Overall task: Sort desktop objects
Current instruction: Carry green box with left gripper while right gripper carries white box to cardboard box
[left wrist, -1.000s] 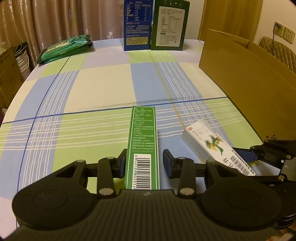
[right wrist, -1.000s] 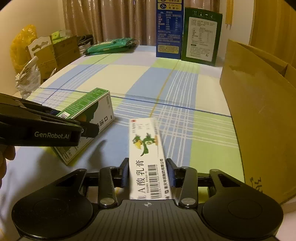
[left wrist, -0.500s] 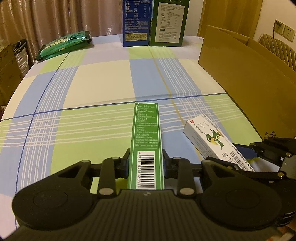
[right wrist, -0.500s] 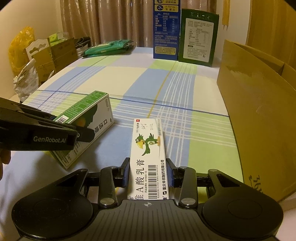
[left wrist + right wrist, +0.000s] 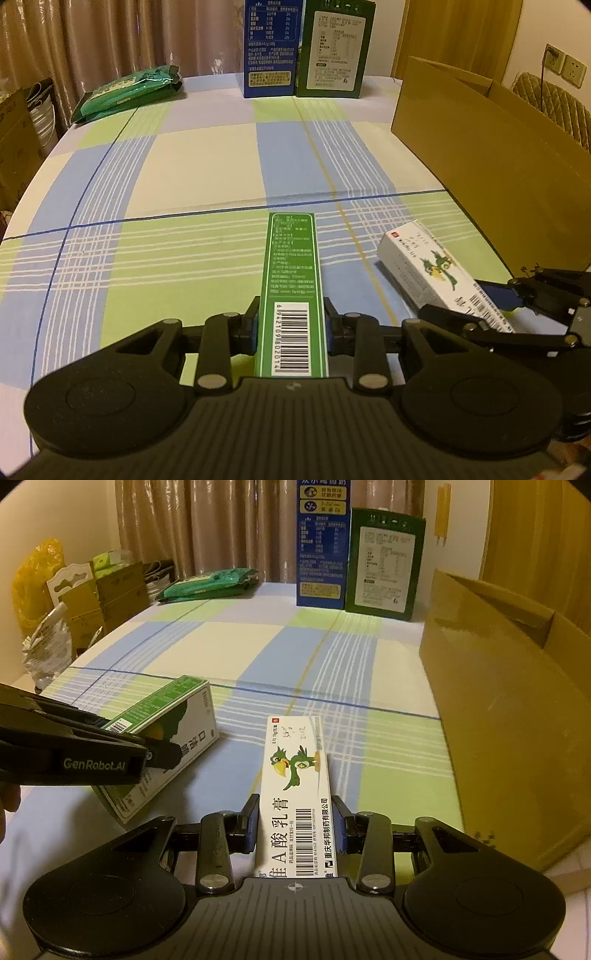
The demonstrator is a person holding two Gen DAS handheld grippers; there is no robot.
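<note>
My left gripper is shut on a green box with a barcode; the box stands on edge, its narrow green side up, at the near part of the table. It also shows in the right wrist view, held by the left gripper. My right gripper is shut on a white ointment box with a green bird on it. That box and the right gripper show at the right in the left wrist view.
A large open cardboard box stands along the table's right side. A blue carton and a dark green carton stand at the far edge. A green packet lies far left. Boxes and bags stand beyond the left edge.
The left gripper's fingers closed onto the green box. The right gripper's fingers closed onto the white box. Both views show the boxes rising slightly from the cloth.
</note>
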